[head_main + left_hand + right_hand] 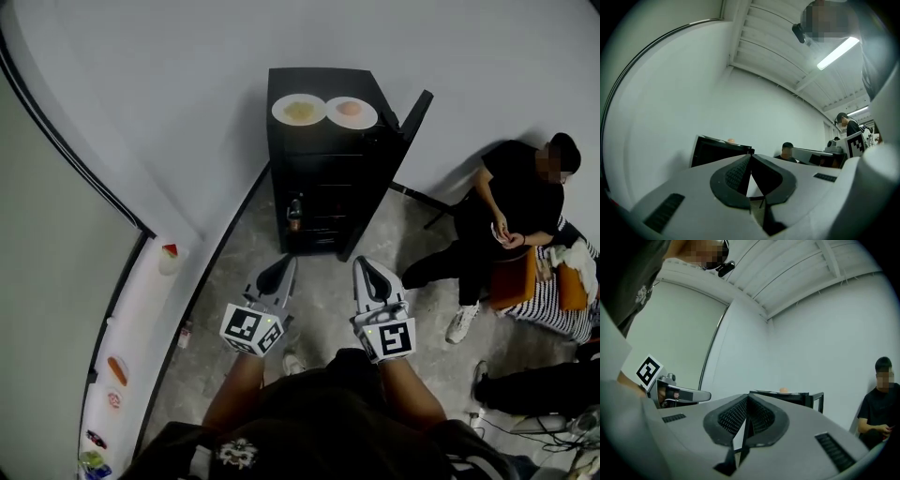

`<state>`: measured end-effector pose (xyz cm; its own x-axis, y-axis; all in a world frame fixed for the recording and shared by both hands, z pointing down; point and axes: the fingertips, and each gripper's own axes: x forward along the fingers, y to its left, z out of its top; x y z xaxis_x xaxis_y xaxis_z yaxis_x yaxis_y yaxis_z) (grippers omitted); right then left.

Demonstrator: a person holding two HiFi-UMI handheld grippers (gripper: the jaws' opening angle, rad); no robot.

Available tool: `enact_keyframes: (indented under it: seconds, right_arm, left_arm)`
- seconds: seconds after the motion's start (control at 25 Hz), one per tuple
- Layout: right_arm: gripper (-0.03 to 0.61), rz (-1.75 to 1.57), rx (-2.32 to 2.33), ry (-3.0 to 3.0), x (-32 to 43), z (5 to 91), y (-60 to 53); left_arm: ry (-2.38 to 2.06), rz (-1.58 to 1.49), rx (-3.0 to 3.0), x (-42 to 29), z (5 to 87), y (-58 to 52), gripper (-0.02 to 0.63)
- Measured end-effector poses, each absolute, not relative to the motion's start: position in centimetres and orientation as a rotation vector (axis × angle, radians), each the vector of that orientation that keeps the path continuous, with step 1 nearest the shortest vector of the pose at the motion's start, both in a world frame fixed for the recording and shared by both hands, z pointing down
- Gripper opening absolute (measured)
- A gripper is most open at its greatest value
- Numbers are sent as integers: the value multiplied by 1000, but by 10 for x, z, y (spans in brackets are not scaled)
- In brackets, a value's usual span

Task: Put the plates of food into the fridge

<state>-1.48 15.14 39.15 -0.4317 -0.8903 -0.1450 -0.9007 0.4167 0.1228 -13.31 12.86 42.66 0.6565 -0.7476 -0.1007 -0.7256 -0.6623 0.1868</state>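
Two on fridge (pixel 314 82): left plate (pixel 298 110), right plate (pixel 352 112).
Likely stiff, breakable; pinch rim, keep level. Left hand-held gripper (pixel 281 268), right hand-held gripper (pixel 367 270) closed, empty.

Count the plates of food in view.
2: yellow-food plate on the left of the fridge top, pink-food plate right beside it. Dark shelves inside may hide more.

Left gripper (pixel 277 277) and right gripper (pixel 368 275) side by side, raised forward, jaws closed, both empty.
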Motion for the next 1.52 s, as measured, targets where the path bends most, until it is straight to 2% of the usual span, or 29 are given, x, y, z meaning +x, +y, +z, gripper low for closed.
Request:
enact_keyframes:
  seconds: [0.4,0.92,1.52]
  right_arm:
    - [23,125,-1627,2517,11,398,93]
    - [23,99,-1517,2582,47,400,-13]
    - [23,86,-1311,2638,78,394,-86]
  left_arm:
    - [-1220,-234,2716,-116,435,80,21]
    - [-1333,-197,2676,-81,436,-10,21]
    - [-1521,-90,2612,-37,425,-73,21]
